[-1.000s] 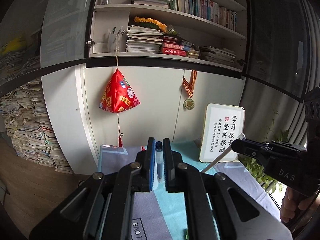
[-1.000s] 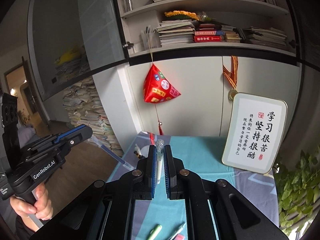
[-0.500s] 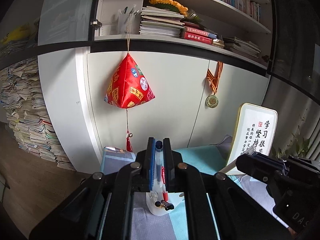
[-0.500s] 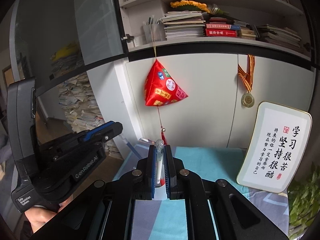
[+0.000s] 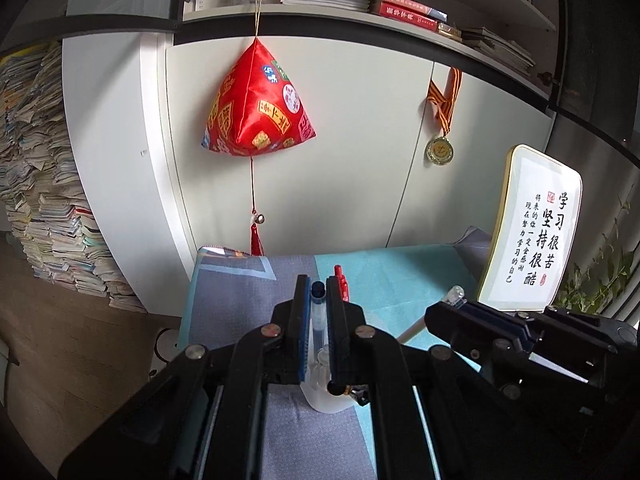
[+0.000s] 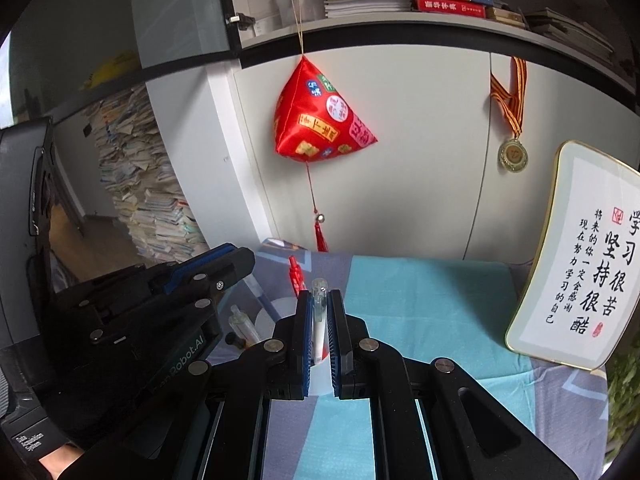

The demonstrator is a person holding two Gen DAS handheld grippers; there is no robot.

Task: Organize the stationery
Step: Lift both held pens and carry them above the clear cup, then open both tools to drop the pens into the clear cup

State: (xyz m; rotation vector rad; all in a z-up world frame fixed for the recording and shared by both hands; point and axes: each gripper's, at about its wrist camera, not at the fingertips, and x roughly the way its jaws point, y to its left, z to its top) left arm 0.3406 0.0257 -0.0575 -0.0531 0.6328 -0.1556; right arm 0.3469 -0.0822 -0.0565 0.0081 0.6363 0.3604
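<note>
My left gripper (image 5: 318, 284) is shut on a clear pen with a dark blue cap (image 5: 318, 312), held upright over a white pen cup (image 5: 326, 400). The cup holds a red pen (image 5: 341, 280) and other pens. My right gripper (image 6: 319, 300) is shut on a clear white pen (image 6: 319, 320), also upright just above the same cup (image 6: 320, 380). The right gripper shows in the left wrist view (image 5: 456, 300), close to the right of the cup. The left gripper shows in the right wrist view (image 6: 236, 260), close to the left.
The table wears a grey and teal cloth (image 5: 400, 276). A framed calligraphy plaque (image 6: 580, 272) leans at the back right. A red hanging ornament (image 5: 258, 108) and a medal (image 5: 440, 148) hang on the cabinet behind. A plant (image 5: 600, 272) stands at the right.
Both grippers have moved forward and down toward the pen cup, each still holding its pen. They now stand close together over the cup.
</note>
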